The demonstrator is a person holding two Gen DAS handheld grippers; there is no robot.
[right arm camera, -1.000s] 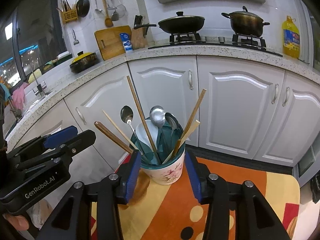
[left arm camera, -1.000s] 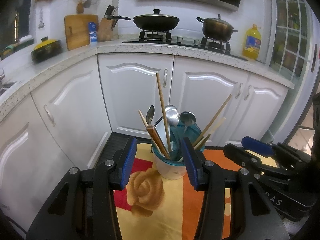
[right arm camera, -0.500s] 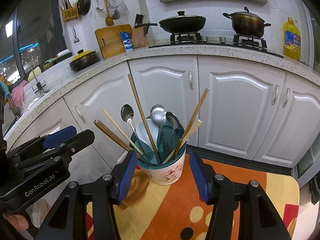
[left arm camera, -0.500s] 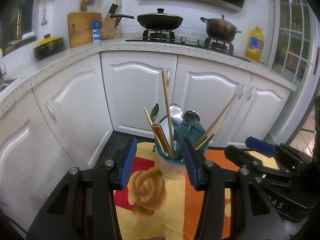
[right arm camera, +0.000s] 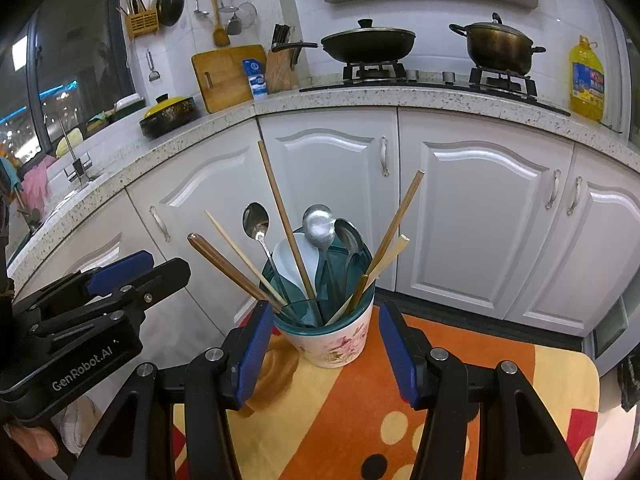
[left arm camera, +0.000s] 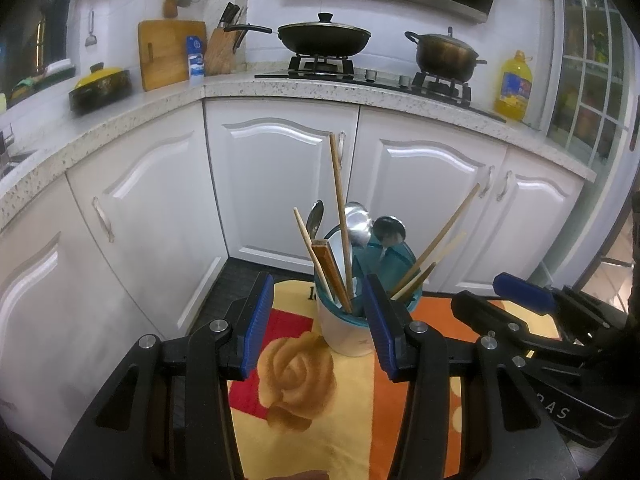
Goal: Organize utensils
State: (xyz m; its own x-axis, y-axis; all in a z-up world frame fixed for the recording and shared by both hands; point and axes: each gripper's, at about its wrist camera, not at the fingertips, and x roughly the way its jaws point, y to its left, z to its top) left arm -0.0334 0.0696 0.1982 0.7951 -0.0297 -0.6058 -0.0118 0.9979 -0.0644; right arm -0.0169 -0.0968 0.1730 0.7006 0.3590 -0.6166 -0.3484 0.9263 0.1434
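1. Standing at about 12 o'clock from your right gripper [right arm camera: 322, 346], the utensil holder [right arm camera: 334, 340] sits upright on the patterned cloth [right arm camera: 360, 412] that covers the worktop.
2. Your right fingers [right arm camera: 250, 354] are spread apart, one on either side of the holder's base, with a gap showing on both sides; they grip nothing.
3. Your left gripper [left arm camera: 318, 326] is also parted and holds nothing; the holder [left arm camera: 344, 334] lies ahead of it, toward 1 o'clock, partly hidden by the right-hand finger.
4. Chopsticks [right arm camera: 282, 218], metal spoons [right arm camera: 318, 226] and a white spoon [right arm camera: 290, 260] lean out of the holder's teal insert in all directions.
5. In your right view, your left gripper [right arm camera: 120, 280] sits at 9 o'clock, apart from the holder.
6. White cabinets [right arm camera: 472, 216] stand behind, at 12 o'clock.
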